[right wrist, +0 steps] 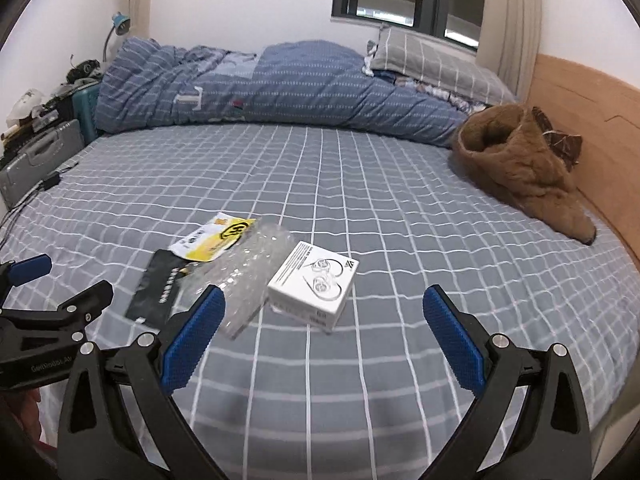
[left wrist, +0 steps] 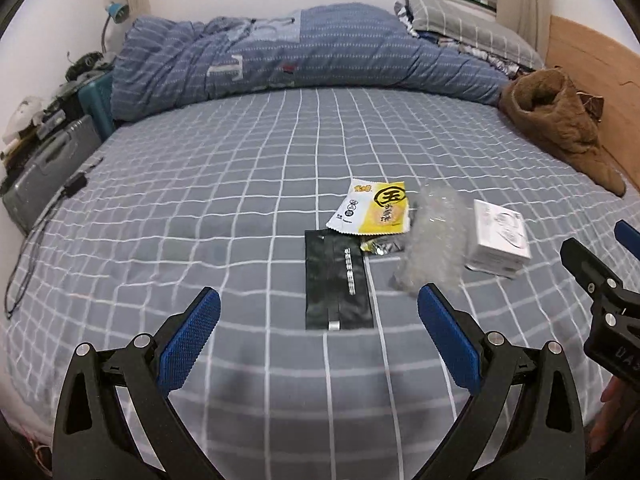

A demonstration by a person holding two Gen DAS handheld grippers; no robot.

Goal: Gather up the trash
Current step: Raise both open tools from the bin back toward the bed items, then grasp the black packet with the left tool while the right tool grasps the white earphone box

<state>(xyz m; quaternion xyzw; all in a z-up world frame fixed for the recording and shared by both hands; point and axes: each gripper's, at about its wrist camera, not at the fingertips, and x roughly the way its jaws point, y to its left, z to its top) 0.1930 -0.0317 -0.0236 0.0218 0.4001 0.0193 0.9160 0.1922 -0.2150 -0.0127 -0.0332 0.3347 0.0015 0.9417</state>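
Observation:
On the grey checked bed sheet (left wrist: 200, 200) lies a cluster of litter: a black foil pouch (left wrist: 338, 280), a yellow and white snack wrapper (left wrist: 372, 208), a small crumpled foil scrap (left wrist: 382, 247), clear bubble wrap (left wrist: 434, 236) and a white earphone box (left wrist: 498, 238). My left gripper (left wrist: 320, 316) is open, its fingers either side of the black pouch's near end, above the sheet. My right gripper (right wrist: 324, 312) is open just short of the white box (right wrist: 314, 286), with the bubble wrap (right wrist: 244, 276) by its left finger.
A rolled blue quilt (left wrist: 304, 56) and grey pillow (left wrist: 460, 24) lie along the far side. A brown fleece garment (right wrist: 528, 168) sits by the wooden headboard (right wrist: 592, 112). A grey case (left wrist: 48, 168), cables and clutter line the bed's left edge.

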